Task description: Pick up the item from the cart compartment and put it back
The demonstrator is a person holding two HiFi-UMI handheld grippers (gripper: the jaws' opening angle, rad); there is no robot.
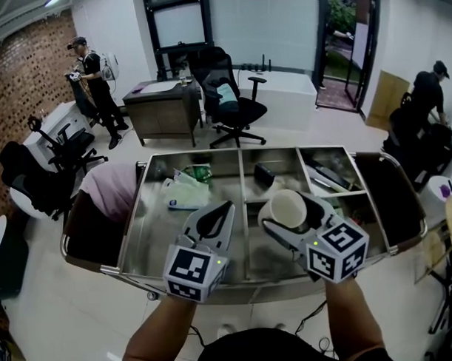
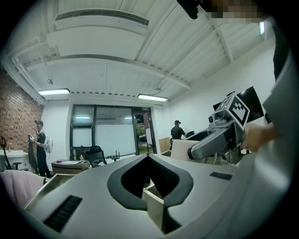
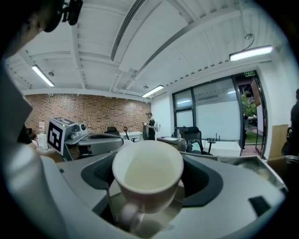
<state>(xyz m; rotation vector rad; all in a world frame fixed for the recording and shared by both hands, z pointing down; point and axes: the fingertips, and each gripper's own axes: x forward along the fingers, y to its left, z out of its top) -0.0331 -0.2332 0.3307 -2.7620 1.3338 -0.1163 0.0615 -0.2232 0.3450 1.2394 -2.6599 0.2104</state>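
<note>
Right gripper: jaws spread around a white cup, pinching it from both sides, with the person's right hand behind the marker cube.
White cup: held between the right jaws over the middle section of the cart, near the cross divider. In the right gripper view its open mouth faces the camera, it looks empty, and its handle is at the lower left.
Cup height: I cannot tell whether it is lifted clear of the compartment floor.
Left gripper: jaws pressed together at the tips with nothing between them, held over the cart's large left compartment, just beside the right gripper.
Cart: stainless steel, split into several compartments.
Left compartment: a white plastic bag at the back.
Middle rear compartment: a small black object.
Right rear compartment: a few long items, too small to name.
Cart's left end: a pink cloth draped there.
Room: a black office chair and a desk beyond the cart, and a person standing by the brick wall.
</note>
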